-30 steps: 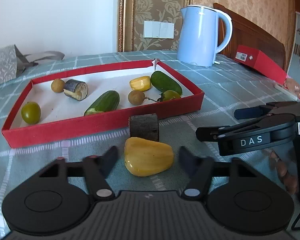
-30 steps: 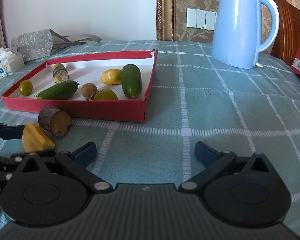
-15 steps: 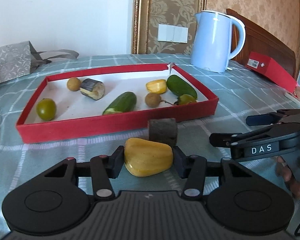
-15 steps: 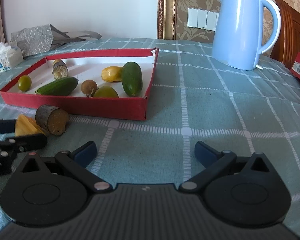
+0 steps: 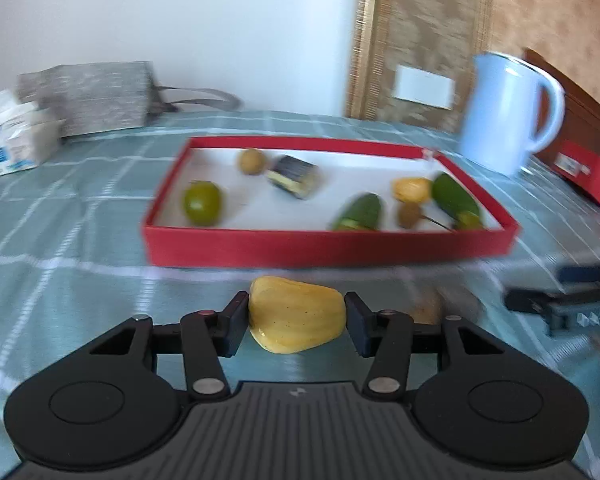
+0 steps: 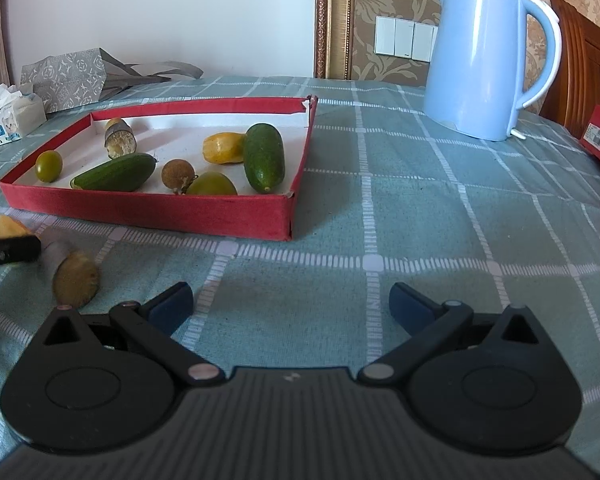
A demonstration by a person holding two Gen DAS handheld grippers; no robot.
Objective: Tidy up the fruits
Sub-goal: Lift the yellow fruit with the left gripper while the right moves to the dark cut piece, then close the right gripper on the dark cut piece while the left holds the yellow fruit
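Left wrist view, blurred by motion, shows the left gripper [image 5: 296, 322] with its jaws pinching a yellow fruit [image 5: 297, 313] from both sides, in front of the red tray [image 5: 324, 245]. Whether the fruit touches the checked cloth on the worktop [image 5: 60, 232] cannot be told. Inside the tray lie a lime [image 5: 202, 203], two brown round fruits, a cut cane piece [image 5: 296, 176], two cucumbers, a second yellow piece [image 5: 411, 189] and a small green fruit. At the far right edge the right gripper [image 5: 564, 296] shows as a dark blur. Right wrist view shows the right gripper's jaws spread wide with nothing between them, low over the cloth. To their left a second cane piece [image 6: 74, 274] lies on the cloth outside the tray [image 6: 148, 210], just beside the left gripper's dark tip and a sliver of the held yellow fruit [image 6: 8, 227]. A blue kettle [image 6: 480, 60] stands well behind the tray to the right; a tissue pack [image 6: 10, 120] and a grey bag [image 6: 68, 76] sit at the far left.
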